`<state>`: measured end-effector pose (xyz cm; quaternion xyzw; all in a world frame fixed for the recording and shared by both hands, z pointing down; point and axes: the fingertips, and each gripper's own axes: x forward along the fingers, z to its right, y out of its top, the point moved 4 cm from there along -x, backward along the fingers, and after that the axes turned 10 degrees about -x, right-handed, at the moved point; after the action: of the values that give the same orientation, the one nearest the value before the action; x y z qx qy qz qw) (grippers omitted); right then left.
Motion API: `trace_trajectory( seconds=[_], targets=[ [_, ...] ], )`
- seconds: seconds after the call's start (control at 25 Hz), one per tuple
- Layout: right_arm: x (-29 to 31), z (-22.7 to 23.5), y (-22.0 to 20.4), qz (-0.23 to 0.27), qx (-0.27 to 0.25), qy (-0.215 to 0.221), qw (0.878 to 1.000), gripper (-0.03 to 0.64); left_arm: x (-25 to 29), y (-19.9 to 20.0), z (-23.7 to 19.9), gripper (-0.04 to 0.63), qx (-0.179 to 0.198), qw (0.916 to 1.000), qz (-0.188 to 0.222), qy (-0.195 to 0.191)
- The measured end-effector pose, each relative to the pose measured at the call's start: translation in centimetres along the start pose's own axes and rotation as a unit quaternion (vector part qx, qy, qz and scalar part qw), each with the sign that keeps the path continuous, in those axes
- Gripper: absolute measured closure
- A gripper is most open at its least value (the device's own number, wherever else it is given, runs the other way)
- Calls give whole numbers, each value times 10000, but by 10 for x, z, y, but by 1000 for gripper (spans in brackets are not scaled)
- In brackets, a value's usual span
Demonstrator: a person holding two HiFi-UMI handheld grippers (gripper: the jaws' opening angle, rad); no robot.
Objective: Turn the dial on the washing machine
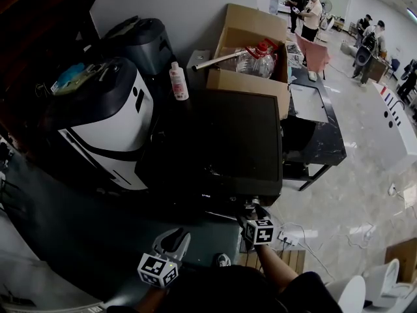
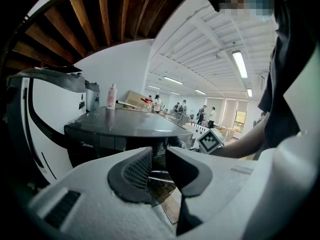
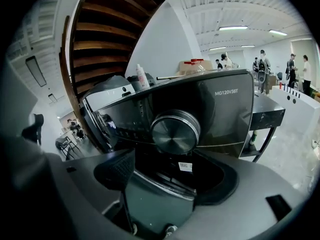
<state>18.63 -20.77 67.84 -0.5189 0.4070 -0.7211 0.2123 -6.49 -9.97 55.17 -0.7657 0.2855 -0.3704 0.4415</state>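
Your right gripper (image 3: 172,170) is up at the front panel of the washing machine (image 3: 220,109), with its jaws spread wide. The round metal dial (image 3: 175,131) sits at the panel's centre, just ahead of the gap and slightly above it, and neither pad grips it. In the head view this gripper (image 1: 254,218) is at the machine's near right corner. Your left gripper (image 2: 159,161) hangs low and well to the left of the dial. Its jaws are only a narrow slit apart and hold nothing.
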Motion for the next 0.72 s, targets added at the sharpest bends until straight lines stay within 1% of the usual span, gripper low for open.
trace_trajectory(
  seconds=[0.16, 0.4, 0.6, 0.72],
  targets=[
    [1, 1, -2, 27, 121, -10, 9999, 281, -2, 0, 2, 518, -41, 10000, -30, 22],
    [4, -1, -2, -14, 129, 50, 9999, 281, -3, 2, 3, 520, -56, 10000, -31, 73],
    [8, -8, -6, -125, 91, 210, 9997, 291, -3, 1, 4, 518, -60, 10000, -63, 44],
    [8, -10, -6, -104, 86, 187, 9997, 290, -4, 1, 3, 520, -79, 9999, -71, 73]
  ],
)
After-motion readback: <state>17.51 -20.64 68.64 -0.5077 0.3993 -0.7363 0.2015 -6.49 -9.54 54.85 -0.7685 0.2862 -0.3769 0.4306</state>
